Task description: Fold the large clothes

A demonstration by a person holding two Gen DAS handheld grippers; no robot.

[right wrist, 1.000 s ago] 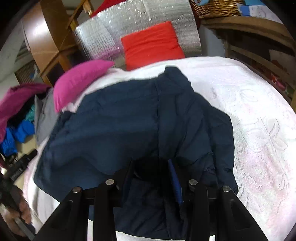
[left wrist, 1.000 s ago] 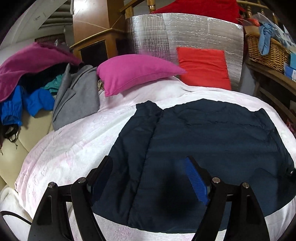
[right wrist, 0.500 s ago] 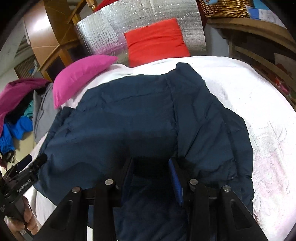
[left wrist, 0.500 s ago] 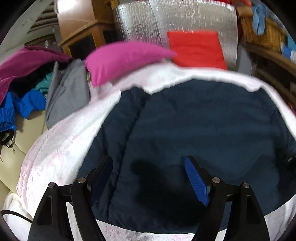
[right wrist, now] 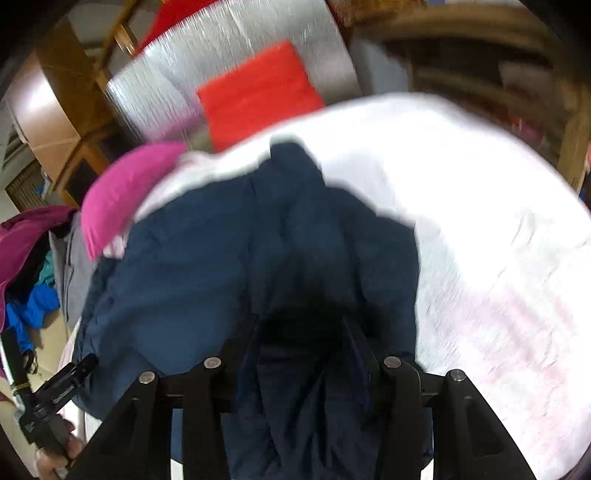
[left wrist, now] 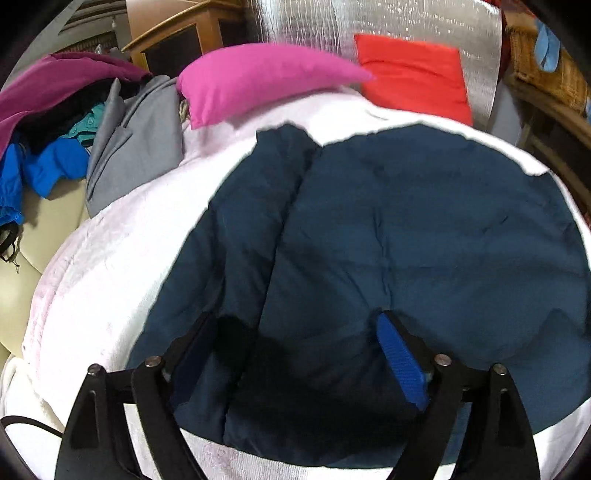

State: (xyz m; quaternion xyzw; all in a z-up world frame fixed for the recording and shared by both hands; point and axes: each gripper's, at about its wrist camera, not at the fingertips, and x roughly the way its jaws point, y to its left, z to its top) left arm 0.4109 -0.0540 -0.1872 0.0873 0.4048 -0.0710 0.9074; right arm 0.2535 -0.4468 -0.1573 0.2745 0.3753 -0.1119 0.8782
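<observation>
A dark navy padded jacket [left wrist: 406, 229] lies spread flat on the white and pale pink blanket [left wrist: 110, 266] of a bed. My left gripper [left wrist: 295, 321] hovers low over the jacket's near left part beside a lengthwise seam. Its jaws are wide and still opening, with only flat fabric below them. In the right wrist view the jacket [right wrist: 192, 266] fills the middle, and my right gripper [right wrist: 301, 325] is close over its right half. Those jaws are narrower and opening, with loose folds running between the fingers and no visible pinch. This view is motion-blurred.
A pink pillow [left wrist: 258, 77] and a red cushion [left wrist: 413, 74] lean on a silver foil panel [left wrist: 369, 22] at the head. Grey [left wrist: 136, 140], blue [left wrist: 48, 166] and magenta [left wrist: 55, 85] clothes are piled at the left. A wicker basket [left wrist: 550, 74] sits right. A hand [right wrist: 51, 456] shows lower left.
The left view has tipped downward and come closer, so the jacket looks larger, and those jaws have spread. The right view has swung and rolled, now blurred, with its jaws slightly wider.
</observation>
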